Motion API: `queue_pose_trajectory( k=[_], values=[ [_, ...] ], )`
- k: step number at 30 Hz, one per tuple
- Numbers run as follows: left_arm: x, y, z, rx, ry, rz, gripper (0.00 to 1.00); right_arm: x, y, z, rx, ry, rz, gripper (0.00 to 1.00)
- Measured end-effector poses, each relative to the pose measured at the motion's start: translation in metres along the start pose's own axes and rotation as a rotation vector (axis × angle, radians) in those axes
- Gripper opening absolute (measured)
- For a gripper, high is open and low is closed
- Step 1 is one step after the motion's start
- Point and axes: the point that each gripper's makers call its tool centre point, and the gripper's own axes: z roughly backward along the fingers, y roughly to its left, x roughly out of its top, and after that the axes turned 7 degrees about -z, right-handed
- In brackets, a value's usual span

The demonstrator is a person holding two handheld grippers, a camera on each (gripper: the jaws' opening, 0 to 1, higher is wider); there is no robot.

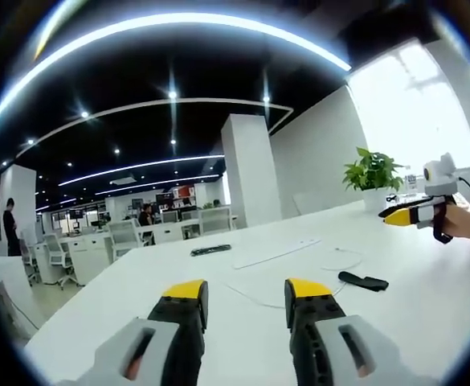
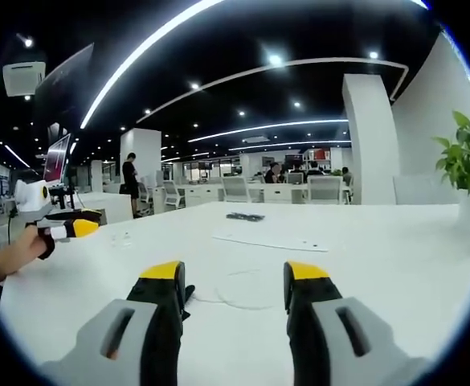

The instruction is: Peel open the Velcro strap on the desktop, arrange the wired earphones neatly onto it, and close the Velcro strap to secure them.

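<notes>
Left gripper (image 1: 247, 296) wide, empty, above white worktop (image 1: 427, 305). Right gripper (image 2: 233, 280) wide, empty. Black Velcro strap (image 1: 363, 281) lies flat beside white earphones (image 1: 341, 260) cable loop, ahead of left gripper.

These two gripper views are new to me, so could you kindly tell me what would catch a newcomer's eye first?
In the left gripper view, the yellow-tipped left tool stands open over a white desk, where a black Velcro strap lies beside the thin white earphone cable. A green potted plant stands at the far edge. In the right gripper view, the right tool is open too, over the looped cable.
</notes>
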Motion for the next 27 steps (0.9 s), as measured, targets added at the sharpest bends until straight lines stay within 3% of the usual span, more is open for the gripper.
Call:
queue_pose_trajectory(
  k=[27],
  values=[
    [0.005, -0.009, -0.001, -0.061, -0.009, 0.027, 0.40, -0.035, 0.027, -0.025, 0.182, 0.148, 0.012, 0.45]
  ],
)
